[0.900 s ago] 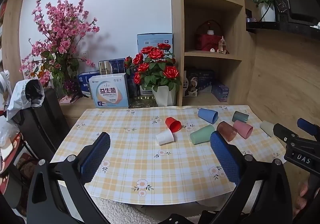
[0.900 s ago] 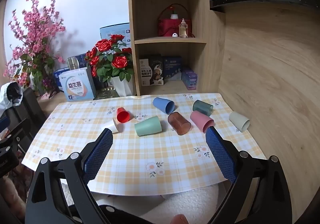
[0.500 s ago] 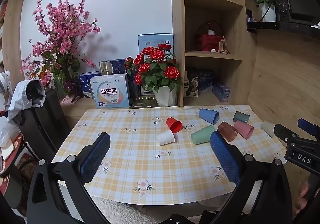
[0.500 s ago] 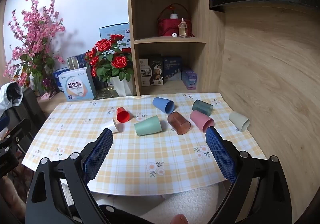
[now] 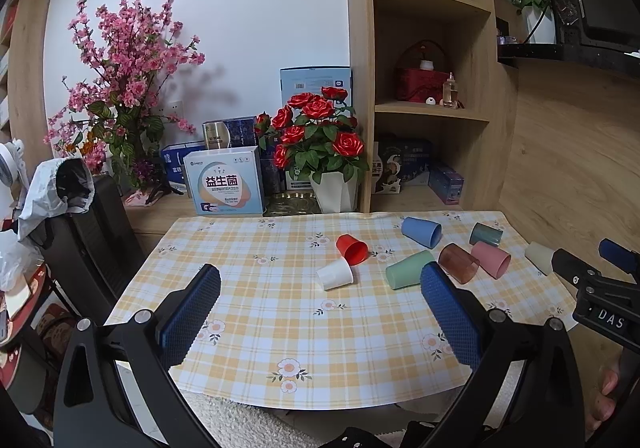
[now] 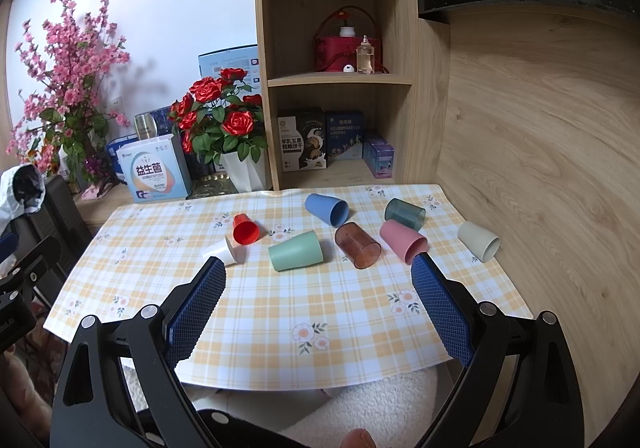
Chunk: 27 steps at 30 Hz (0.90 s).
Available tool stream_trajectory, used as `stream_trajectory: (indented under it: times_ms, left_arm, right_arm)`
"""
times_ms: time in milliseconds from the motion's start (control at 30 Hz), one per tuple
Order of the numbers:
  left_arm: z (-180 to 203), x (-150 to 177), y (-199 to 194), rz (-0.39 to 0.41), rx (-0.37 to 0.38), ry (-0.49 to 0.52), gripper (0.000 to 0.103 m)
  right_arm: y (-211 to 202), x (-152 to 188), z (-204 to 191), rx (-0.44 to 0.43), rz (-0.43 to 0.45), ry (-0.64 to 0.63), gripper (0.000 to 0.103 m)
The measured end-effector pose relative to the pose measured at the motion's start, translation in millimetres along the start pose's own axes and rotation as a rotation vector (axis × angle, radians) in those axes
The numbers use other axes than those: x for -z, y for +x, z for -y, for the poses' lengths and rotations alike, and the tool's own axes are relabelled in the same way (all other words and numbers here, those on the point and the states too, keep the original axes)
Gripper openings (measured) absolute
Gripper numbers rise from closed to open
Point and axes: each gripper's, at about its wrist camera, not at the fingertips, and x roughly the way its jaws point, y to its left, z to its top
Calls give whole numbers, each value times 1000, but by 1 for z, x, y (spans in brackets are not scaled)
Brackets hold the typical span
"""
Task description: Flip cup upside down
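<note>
Lying sideways: red cup, white cup touching.

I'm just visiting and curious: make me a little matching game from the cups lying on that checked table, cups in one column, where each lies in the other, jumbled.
Cups:
1. red cup
2. beige cup
3. blue cup
4. brown cup

Places:
A. farthest right, nearest the wooden wall
B. between the green cup and the pink cup
C. touching the white cup
D. near the back edge, in front of the shelf unit

Pairs: 1-C, 2-A, 3-D, 4-B
</note>
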Motion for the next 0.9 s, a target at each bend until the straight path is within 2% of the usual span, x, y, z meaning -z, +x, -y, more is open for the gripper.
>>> stream_trajectory:
  times_ms: [900]
  left_arm:
    - [-6,2,-3,-2,0,-4,98]
  right_arm:
    - [0,0,-1,-1,-3,2,91]
